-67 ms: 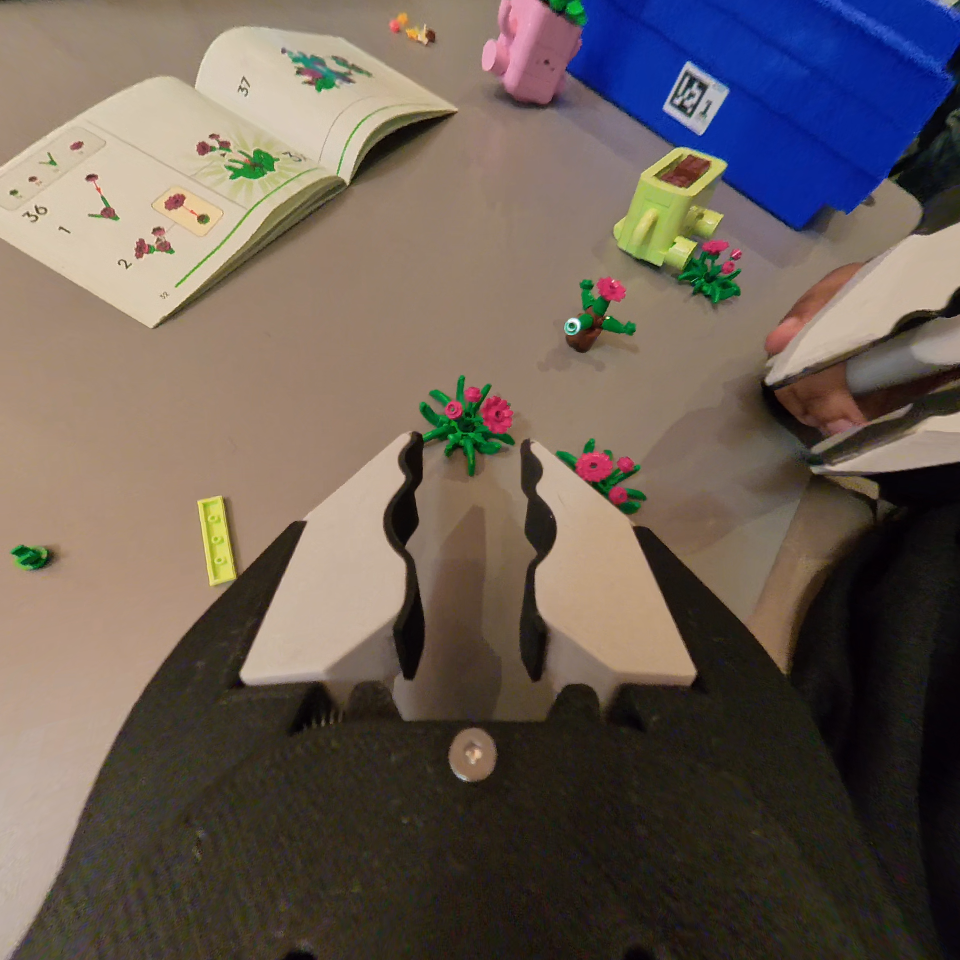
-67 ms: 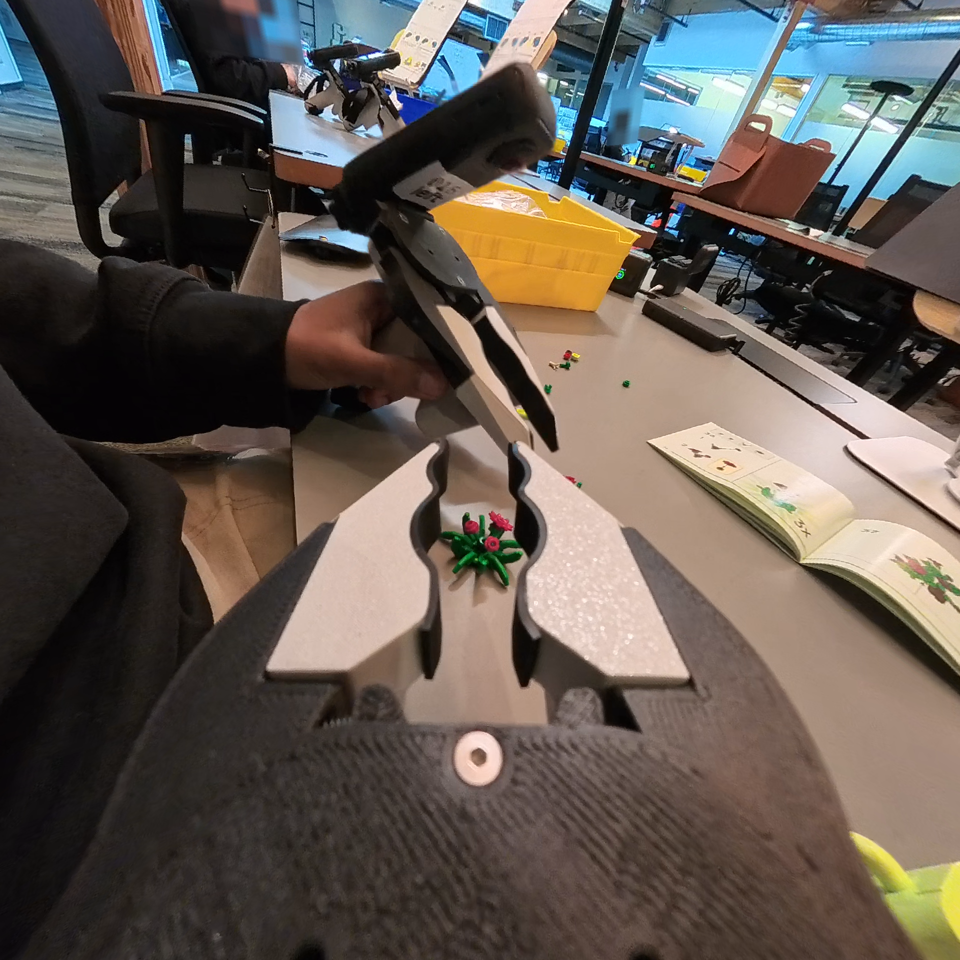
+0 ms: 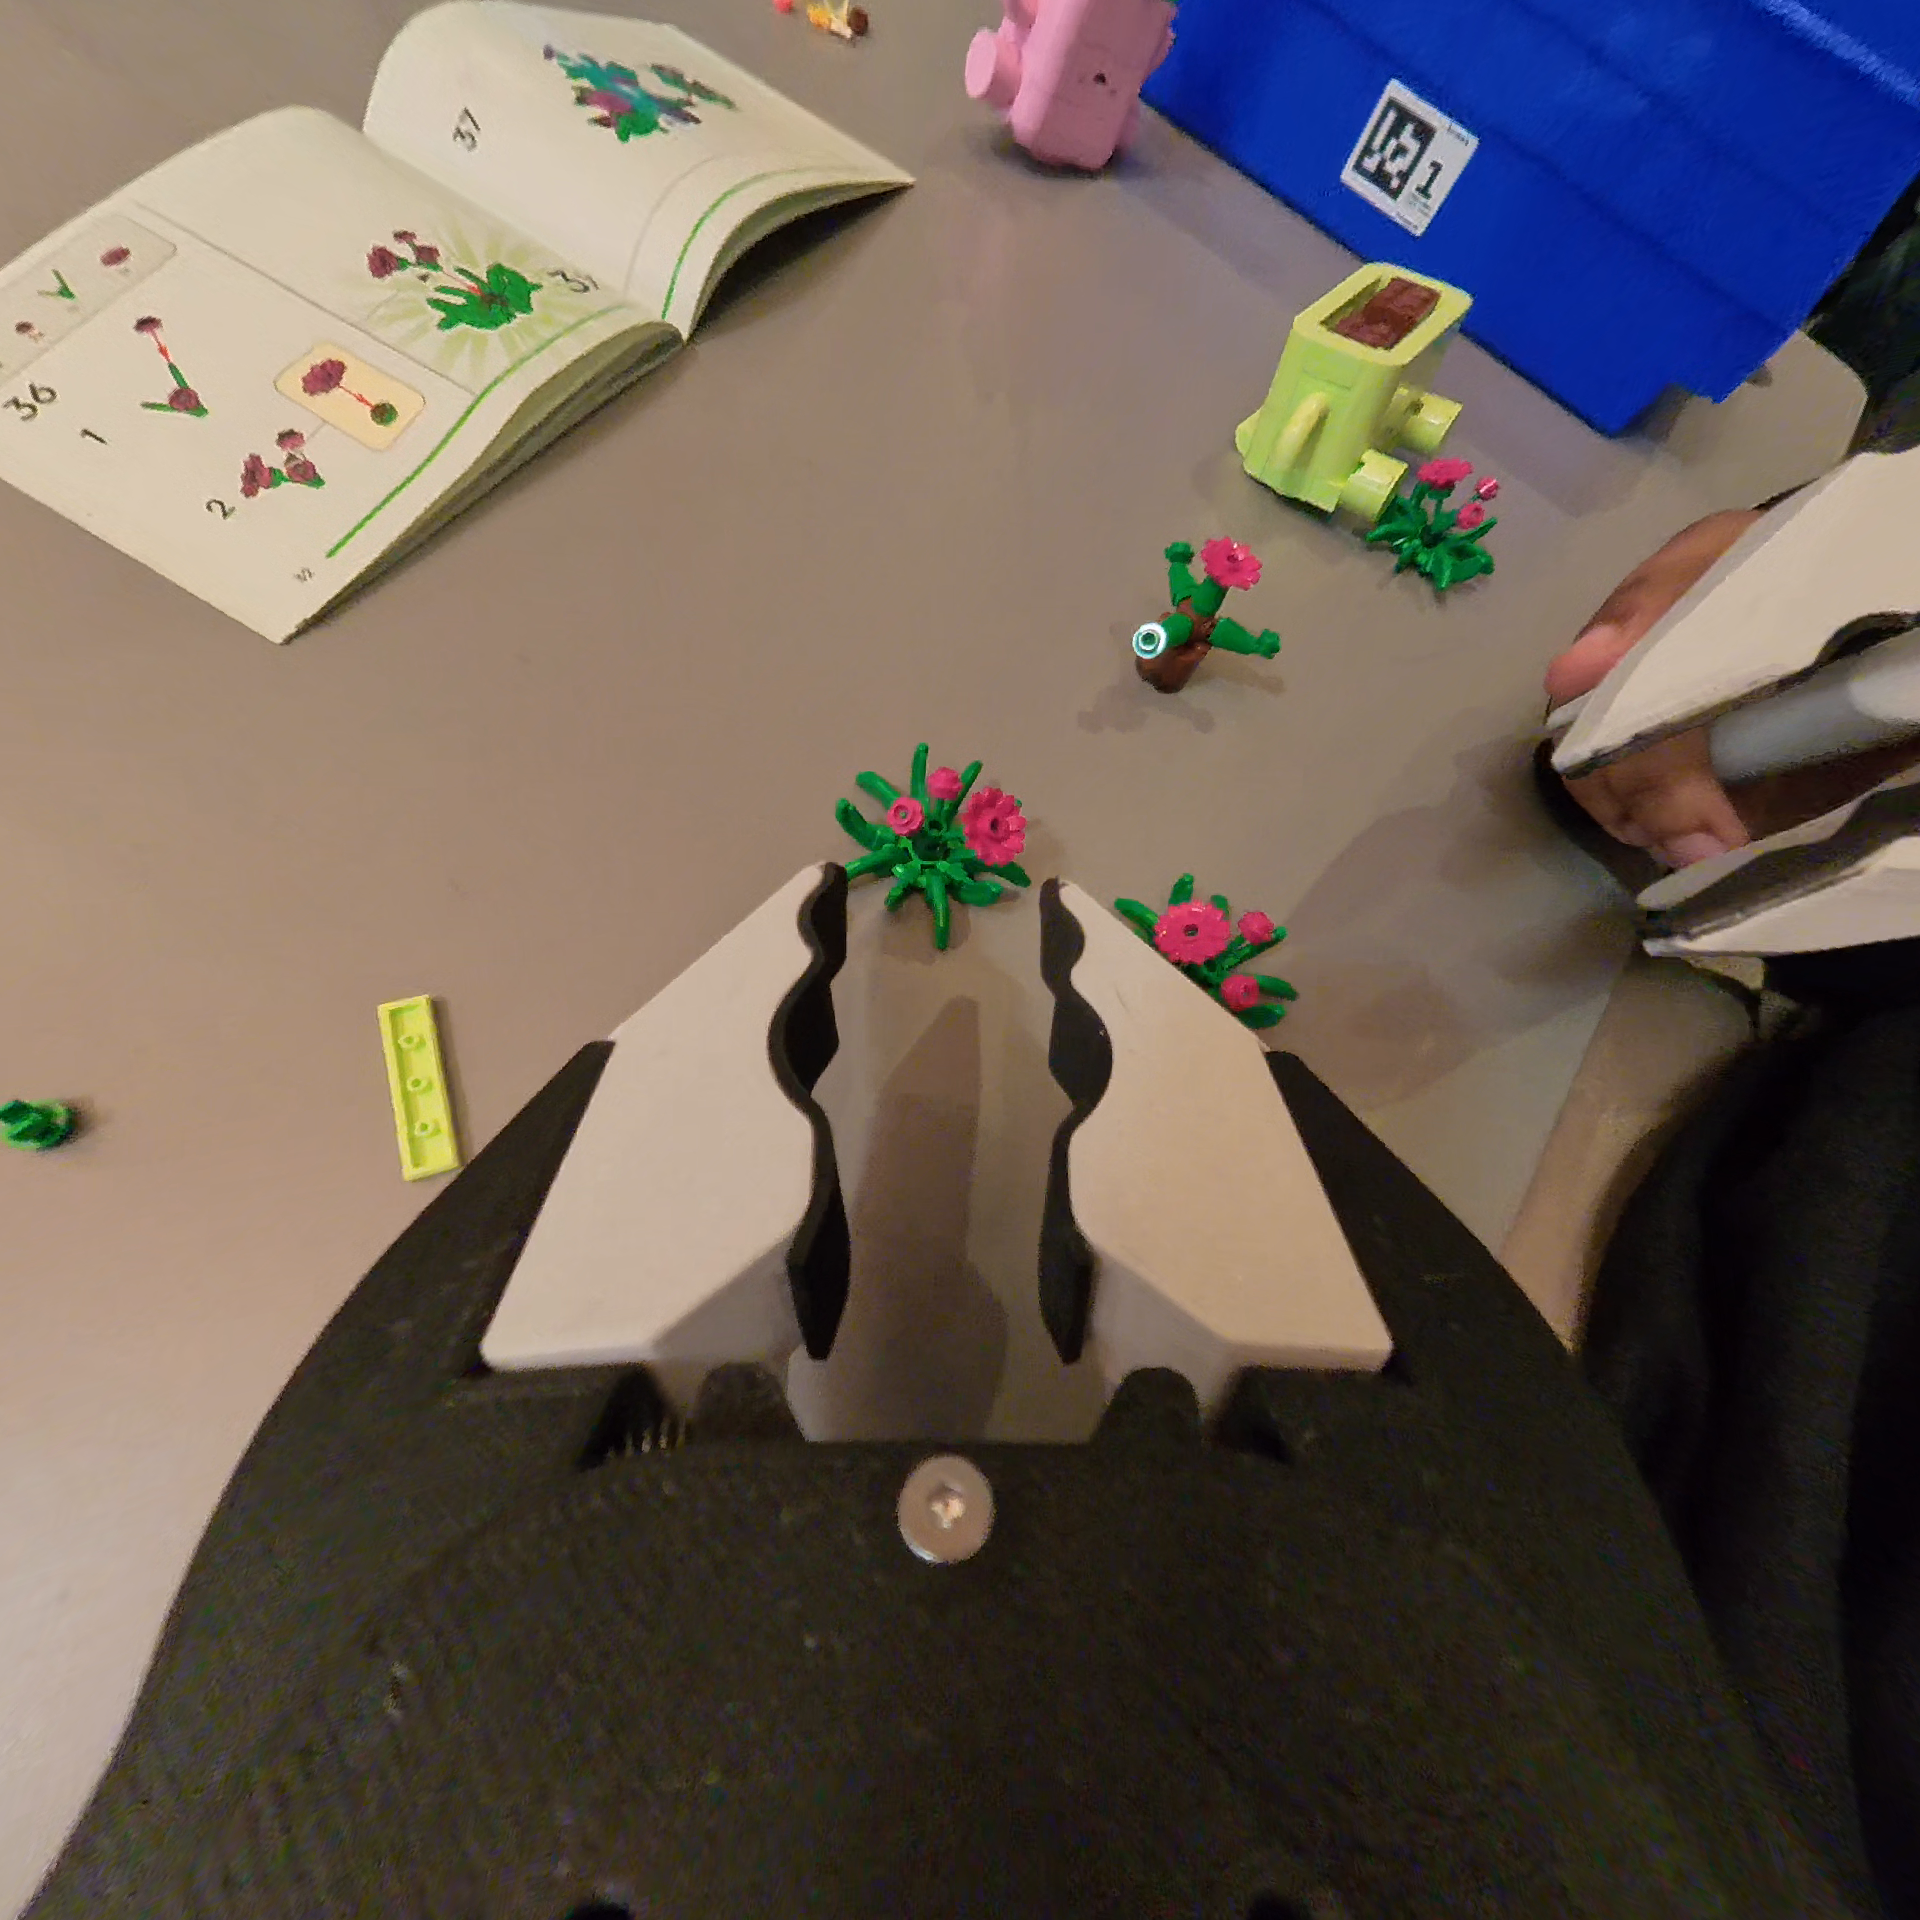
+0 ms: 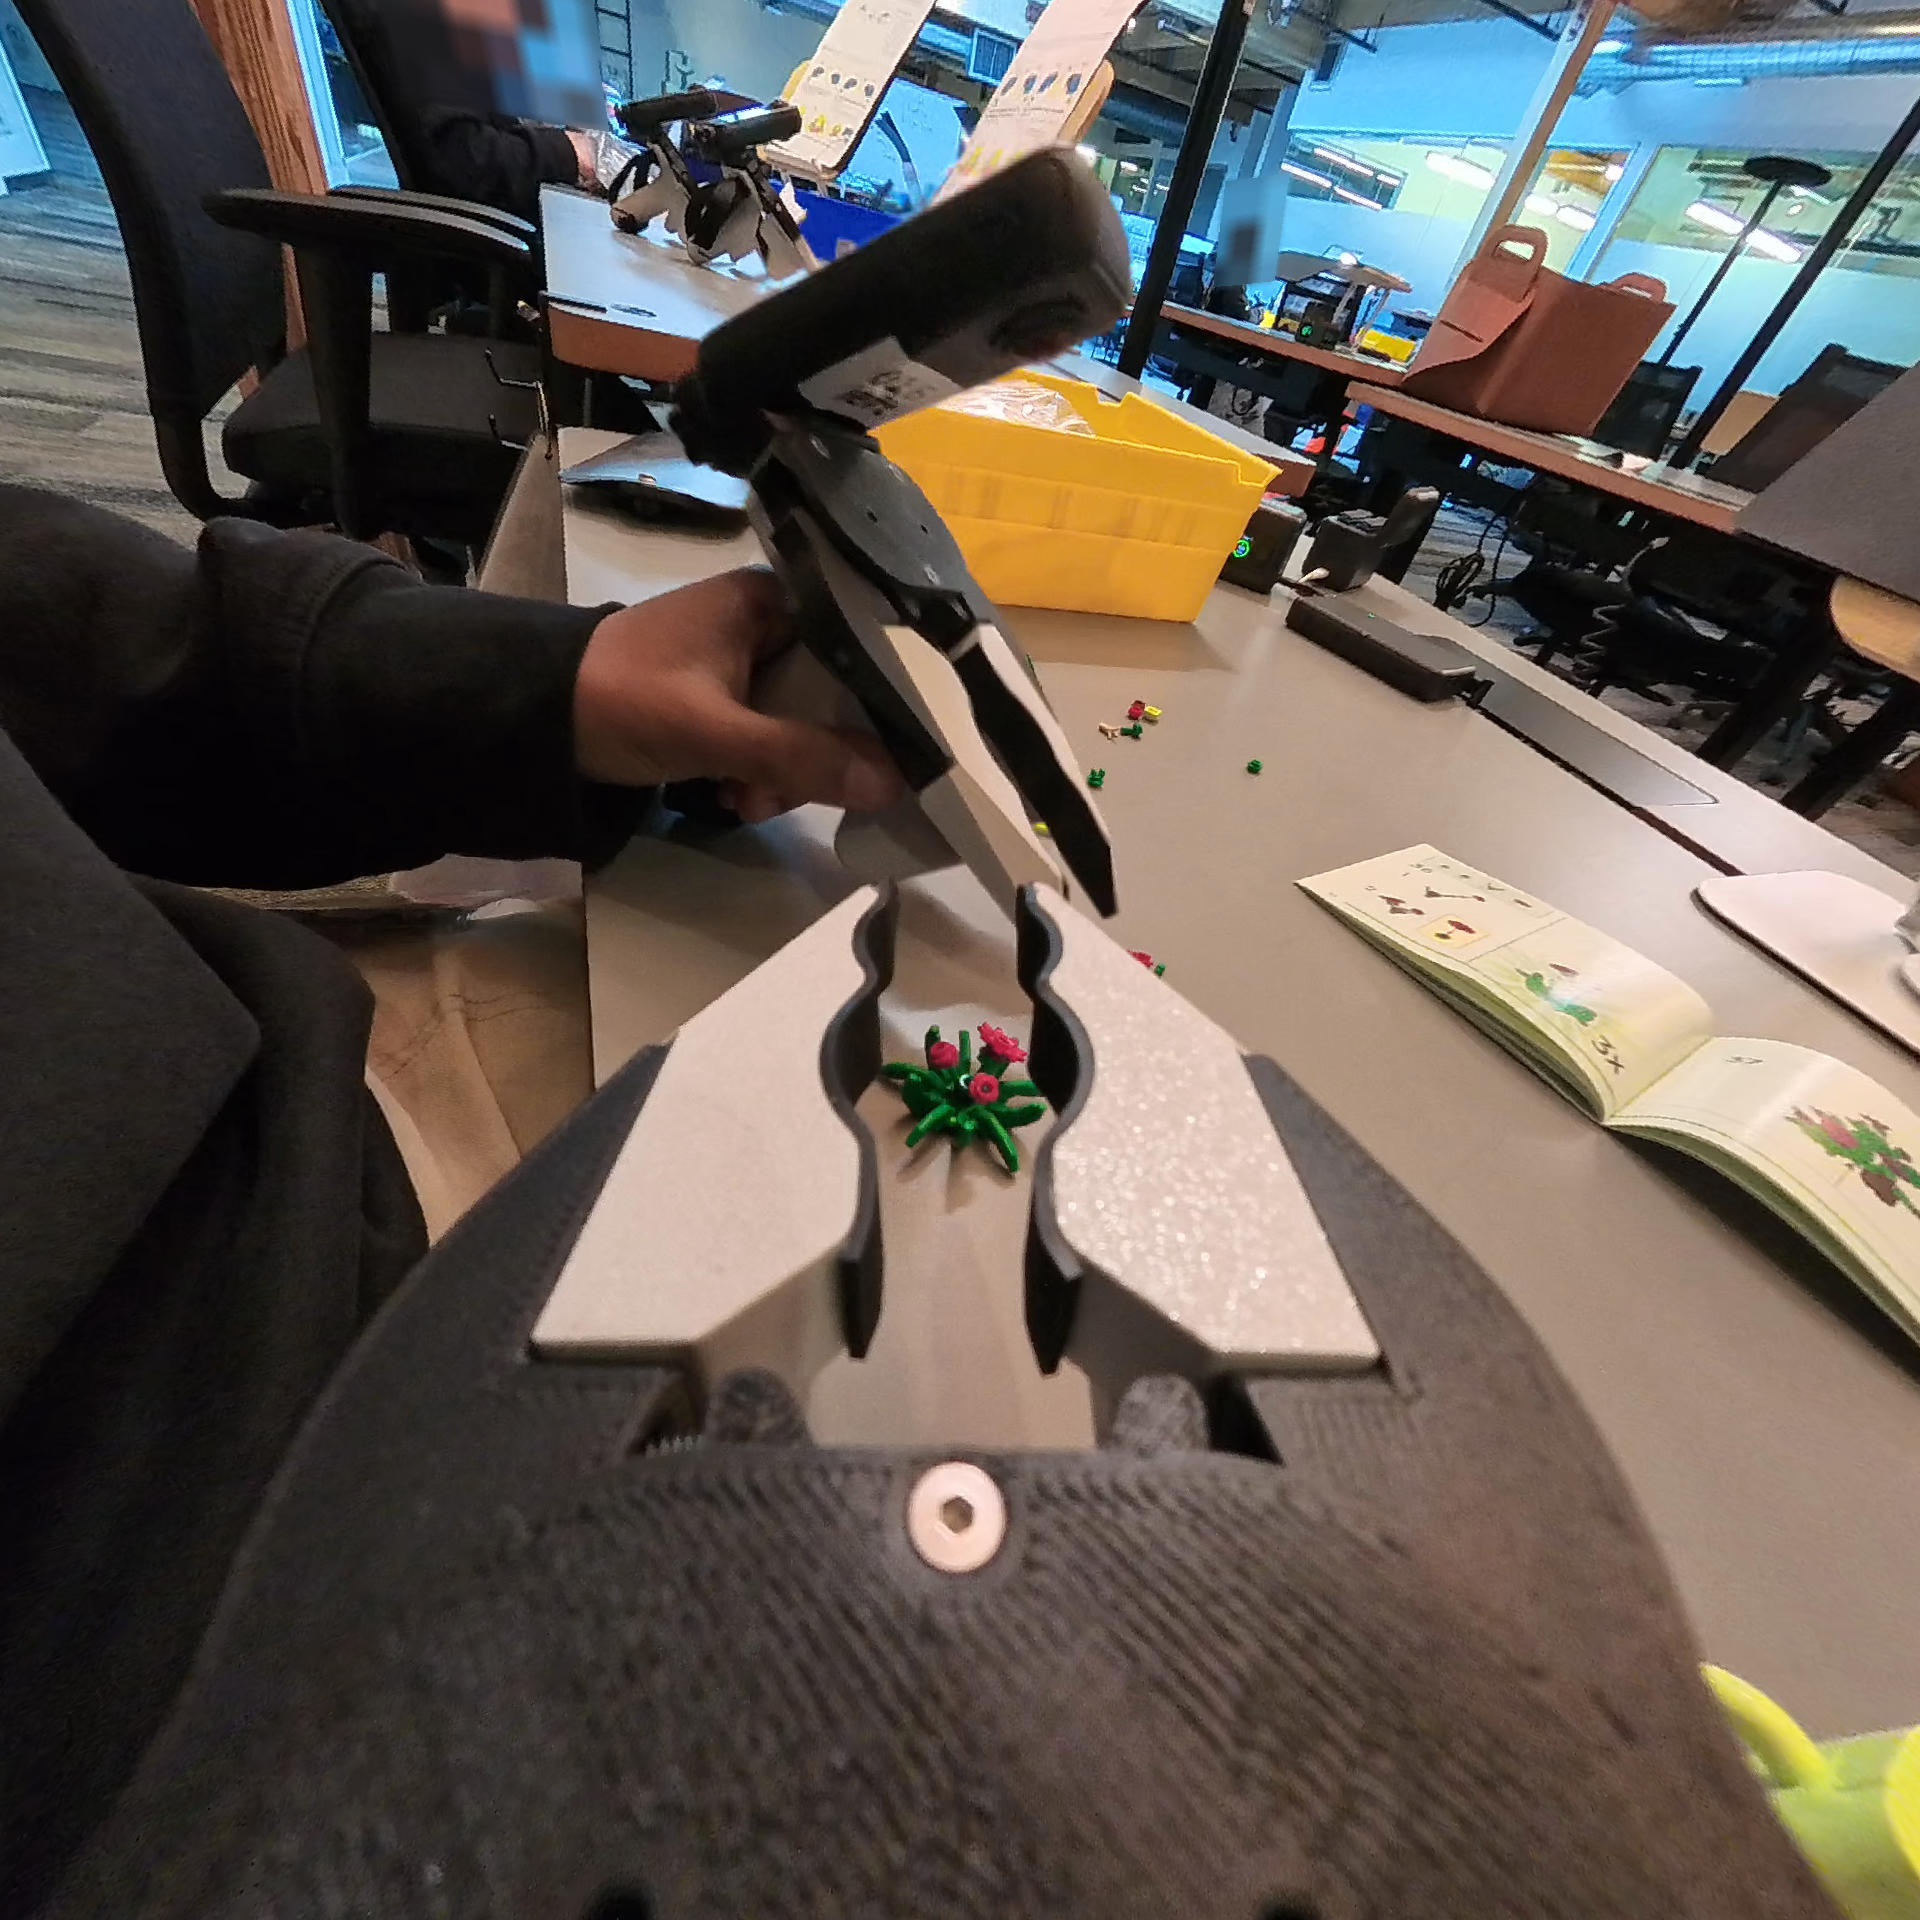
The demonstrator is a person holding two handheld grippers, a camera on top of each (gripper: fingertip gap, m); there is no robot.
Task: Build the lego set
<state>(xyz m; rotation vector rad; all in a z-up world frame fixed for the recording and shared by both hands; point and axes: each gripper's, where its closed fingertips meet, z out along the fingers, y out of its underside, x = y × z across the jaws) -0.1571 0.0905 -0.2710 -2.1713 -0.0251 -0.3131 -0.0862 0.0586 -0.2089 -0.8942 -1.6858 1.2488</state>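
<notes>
**Both tools spread, nothing gripped**

Left tool (image 3: 940,894) spread, empty, tips just short of a flower cluster (image 3: 935,836) on the desk (image 3: 623,790). Right tool (image 4: 956,904) spread, empty. Second flower cluster (image 3: 1210,956) sits near the desk's near edge. Lime pot (image 3: 1345,400) holds brown pieces. Pink pot (image 3: 1060,78) is cropped, contents unclear. Blue bin (image 3: 1558,135): inside hidden. Yellow bin (image 4: 1081,520) holds something clear and crinkled. Instruction booklet (image 3: 395,312) lies open.

Your left gripper (image 3: 940,883) stands parted, a green-leaved, pink-flowered brick cluster (image 3: 935,836) just beyond its tips. A second such flower cluster (image 3: 1210,956) crowds its right finger. Bare grey table (image 3: 665,790) lies open left, up to the lime flat plate (image 3: 418,1086).
</notes>
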